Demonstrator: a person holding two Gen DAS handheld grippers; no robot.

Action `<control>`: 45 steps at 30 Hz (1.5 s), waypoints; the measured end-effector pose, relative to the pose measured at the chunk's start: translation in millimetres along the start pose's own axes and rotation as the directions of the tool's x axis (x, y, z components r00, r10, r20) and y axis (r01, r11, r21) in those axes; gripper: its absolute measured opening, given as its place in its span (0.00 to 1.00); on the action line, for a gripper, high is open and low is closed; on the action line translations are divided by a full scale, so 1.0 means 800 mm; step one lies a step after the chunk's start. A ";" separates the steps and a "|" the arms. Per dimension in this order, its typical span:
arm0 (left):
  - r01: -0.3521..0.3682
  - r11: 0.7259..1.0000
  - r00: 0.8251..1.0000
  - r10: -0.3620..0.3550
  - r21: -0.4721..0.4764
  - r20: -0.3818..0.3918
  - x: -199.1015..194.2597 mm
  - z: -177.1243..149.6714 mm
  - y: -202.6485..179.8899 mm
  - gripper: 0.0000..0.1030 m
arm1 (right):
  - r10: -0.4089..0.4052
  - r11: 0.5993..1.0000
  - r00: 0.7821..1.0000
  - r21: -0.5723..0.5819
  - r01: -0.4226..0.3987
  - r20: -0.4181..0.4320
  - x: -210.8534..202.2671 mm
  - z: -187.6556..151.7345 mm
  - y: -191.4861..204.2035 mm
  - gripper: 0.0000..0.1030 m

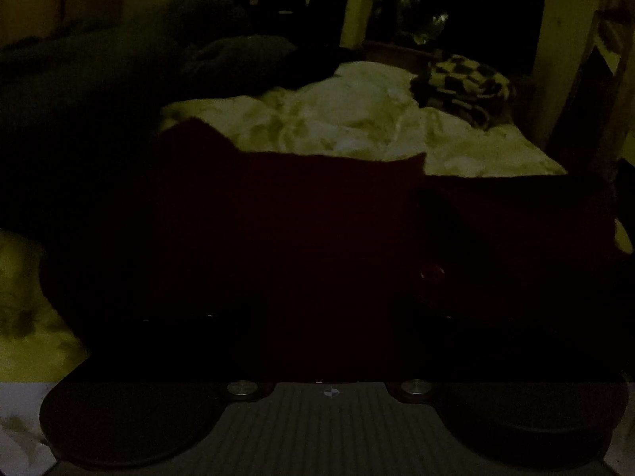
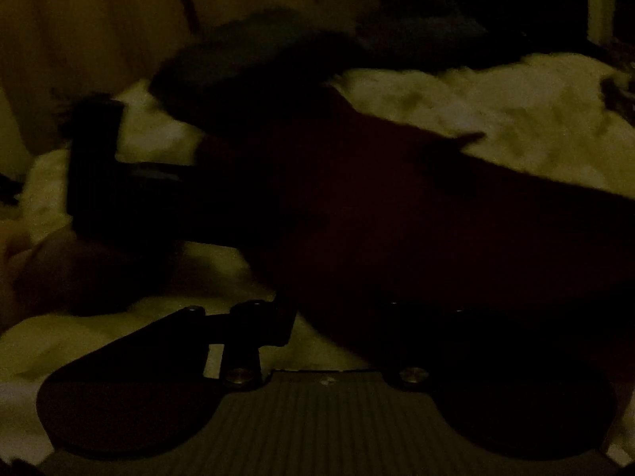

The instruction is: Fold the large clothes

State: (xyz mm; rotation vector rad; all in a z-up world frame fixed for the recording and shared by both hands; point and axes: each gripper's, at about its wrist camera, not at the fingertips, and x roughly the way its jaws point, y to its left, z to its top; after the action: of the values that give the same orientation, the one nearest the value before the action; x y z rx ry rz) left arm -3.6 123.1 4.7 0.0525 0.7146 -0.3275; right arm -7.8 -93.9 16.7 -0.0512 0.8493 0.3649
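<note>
Honestly, it is very dark, so we can see only a little. We have a big dark red cloth (image 1: 285, 238) lying on the bed (image 1: 357, 119), spread wide in front of both claws. It covers the left claw (image 1: 317, 337), so we cannot tell if that claw is apart or together. The right claw (image 2: 337, 317) is hidden under the cloth too, and we cannot tell about it either. In the right view we see the other tool (image 2: 119, 182) near the cloth's far edge. A dark blanket (image 1: 99, 79) lies just behind the cloth. We think the fold could go crooked, because we cannot see the edges well. We might also grab the blanket by mistake.
</note>
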 end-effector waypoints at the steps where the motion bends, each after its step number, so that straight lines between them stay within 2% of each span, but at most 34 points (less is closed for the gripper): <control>1: 0.003 1.000 1.000 -0.003 0.001 0.005 0.002 -0.003 0.001 1.00 | -0.015 1.000 1.000 -0.002 0.015 0.003 0.004 0.004 -0.002 0.18; 5: 0.015 1.000 1.000 -0.015 -0.005 0.012 0.004 -0.010 0.004 1.00 | -0.017 0.999 1.000 0.040 0.016 0.012 0.010 0.034 -0.015 0.19; 7: 0.022 1.000 1.000 -0.022 -0.007 0.012 0.005 -0.010 0.005 1.00 | 0.019 0.992 0.999 0.128 -0.024 0.037 0.015 0.055 -0.032 0.27; 9: 0.029 0.999 0.999 -0.029 -0.012 0.014 0.002 -0.012 0.008 1.00 | 0.060 0.959 0.997 0.274 -0.069 0.041 0.023 0.070 -0.061 0.50; 10: 0.035 0.999 0.999 -0.034 -0.016 0.014 0.003 -0.012 0.009 1.00 | 0.065 0.934 0.997 0.348 -0.077 0.045 0.032 0.075 -0.078 0.50; 11: 0.038 0.999 0.999 -0.038 -0.020 0.015 0.005 -0.013 0.010 1.00 | 0.037 0.910 0.998 0.412 -0.052 0.043 0.039 0.077 -0.094 0.48; 12: 0.043 0.999 0.999 -0.043 -0.025 0.016 0.006 -0.013 0.012 1.00 | -0.037 0.890 0.999 0.455 0.031 0.003 0.048 0.077 -0.108 0.47; 13: 0.047 0.999 0.999 -0.046 -0.029 0.016 0.007 -0.013 0.012 1.00 | -0.128 0.875 0.991 0.465 0.136 -0.050 0.056 0.076 -0.118 0.47; 14: 0.050 0.998 0.999 -0.049 -0.030 0.015 0.008 -0.013 0.012 1.00 | -0.227 0.853 0.970 0.461 0.243 -0.092 0.062 0.071 -0.127 0.47; 15: 0.052 0.998 0.999 -0.051 -0.029 0.015 0.008 -0.014 0.012 1.00 | -0.258 0.843 0.961 0.463 0.273 -0.097 0.063 0.064 -0.133 0.42; 16: 0.052 0.998 0.999 -0.052 -0.027 0.015 0.008 -0.014 0.012 1.00 | -0.242 0.838 0.967 0.484 0.252 -0.086 0.062 0.056 -0.139 0.41; 19: 0.063 0.998 0.998 -0.062 -0.027 0.021 0.009 -0.014 0.012 1.00 | -0.209 0.812 0.978 0.557 0.174 -0.002 0.040 0.035 -0.137 0.43; 20: 0.070 0.997 0.997 -0.070 -0.029 0.023 0.009 -0.015 0.013 1.00 | -0.212 0.812 0.977 0.561 0.160 0.028 0.027 0.031 -0.131 0.49; 21: 0.074 0.997 0.997 -0.073 -0.032 0.026 0.008 -0.015 0.014 1.00 | -0.221 0.813 0.974 0.561 0.155 0.052 0.013 0.027 -0.123 0.54; 25: 0.075 0.996 0.995 -0.071 -0.049 0.070 -0.001 -0.015 0.017 1.00 | -0.287 0.821 0.952 0.540 0.186 0.108 -0.057 0.018 -0.101 0.59; 26: 0.063 0.996 0.994 -0.058 -0.055 0.091 -0.004 -0.015 0.018 1.00 | -0.314 0.812 0.944 0.545 0.211 0.103 -0.071 0.017 -0.100 0.66; 27: 0.041 0.997 0.992 -0.033 -0.066 0.120 -0.009 -0.014 0.020 1.00 | -0.342 0.798 0.935 0.555 0.234 0.097 -0.089 0.010 -0.099 0.68; 30: -0.048 0.993 0.979 0.068 -0.108 0.193 -0.023 -0.015 0.027 1.00 | -0.369 0.763 0.923 0.603 0.234 0.110 -0.129 -0.024 -0.105 0.71; 31: -0.057 0.993 0.976 0.078 -0.108 0.203 -0.026 -0.014 0.028 1.00 | -0.370 0.743 0.923 0.629 0.228 0.104 -0.135 -0.039 -0.111 0.72; 33: -0.014 0.997 0.980 0.028 -0.073 0.196 -0.033 -0.012 0.025 1.00 | -0.328 0.671 0.940 0.722 0.165 0.090 -0.145 -0.077 -0.128 0.74; 35: 0.042 0.999 0.978 -0.046 0.024 0.202 -0.044 -0.014 0.006 1.00 | -0.223 0.542 0.967 0.840 0.019 0.122 -0.144 -0.117 -0.149 0.73; 36: 0.066 0.991 0.973 -0.089 0.112 0.211 -0.054 -0.015 -0.013 1.00 | -0.174 0.475 0.970 0.878 -0.066 0.167 -0.142 -0.133 -0.155 0.73; 37: 0.078 0.980 0.968 -0.119 0.185 0.222 -0.062 -0.018 -0.030 1.00 | -0.163 0.441 0.967 0.892 -0.105 0.194 -0.143 -0.140 -0.159 0.73; 38: 0.088 0.958 0.960 -0.155 0.272 0.235 -0.071 -0.021 -0.049 1.00 | -0.165 0.428 0.964 0.896 -0.120 0.208 -0.144 -0.141 -0.161 0.73; 39: 0.088 0.930 0.952 -0.184 0.358 0.245 -0.079 -0.025 -0.072 1.00 | -0.166 0.437 0.963 0.891 -0.119 0.210 -0.144 -0.137 -0.160 0.74; 41: 0.052 0.873 0.951 -0.191 0.485 0.242 -0.083 -0.035 -0.110 1.00 | -0.165 0.470 0.964 0.876 -0.111 0.211 -0.142 -0.128 -0.159 0.75; 43: 0.016 0.807 0.954 -0.189 0.590 0.234 -0.076 -0.047 -0.141 1.00 | -0.154 0.478 0.965 0.871 -0.115 0.212 -0.138 -0.127 -0.156 0.78; 45: 0.021 0.729 0.954 -0.220 0.684 0.205 -0.070 -0.057 -0.166 1.00 | -0.145 0.490 0.966 0.864 -0.117 0.213 -0.133 -0.126 -0.156 0.80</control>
State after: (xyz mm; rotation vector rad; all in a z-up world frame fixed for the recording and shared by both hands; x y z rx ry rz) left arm -113.7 20.2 15.1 0.6533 0.2866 -0.7022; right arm -103.2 -261.0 16.8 0.9551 0.6831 -0.1291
